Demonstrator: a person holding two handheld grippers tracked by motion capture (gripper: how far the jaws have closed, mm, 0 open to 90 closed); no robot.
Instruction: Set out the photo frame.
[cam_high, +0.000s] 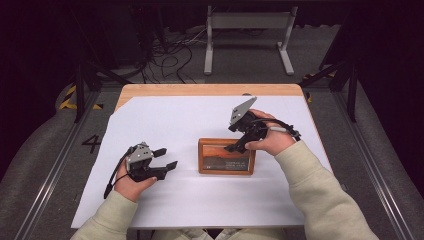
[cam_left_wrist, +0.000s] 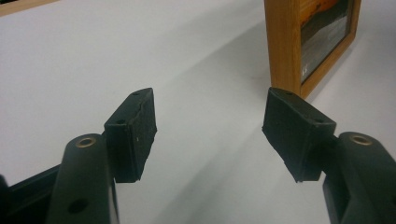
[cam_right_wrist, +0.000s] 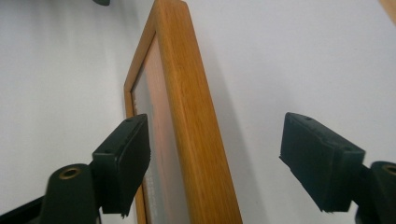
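1. Right black two-jaw gripper (cam_high: 235, 145), held in the person's right hand (cam_high: 271, 140), tilts down over the right part of a wooden picture frame with a glass front and an orange-and-grey picture (cam_high: 225, 156); its grey three-cornered plate points up and away.
2. Seen along that gripper's own view, its jaws stand wide apart and straddle the frame's (cam_right_wrist: 196, 140) wooden edge; one pad lies over the glass side, the other hangs clear over the sheet. Whether the near pad touches the frame cannot be told.
3. Left black two-jaw gripper (cam_high: 165, 160), in the left hand (cam_high: 131, 184), rests low over the white sheet covering the table (cam_high: 165, 120), jaws spread with nothing between them.
4. From the left gripper view, the frame's (cam_left_wrist: 285, 46) corner sits just beyond the far jaw, apart from it.
5. Frame lies near the sheet's middle, between the two grippers.
6. Pale wooden table edge (cam_high: 200, 90) shows beyond the sheet.
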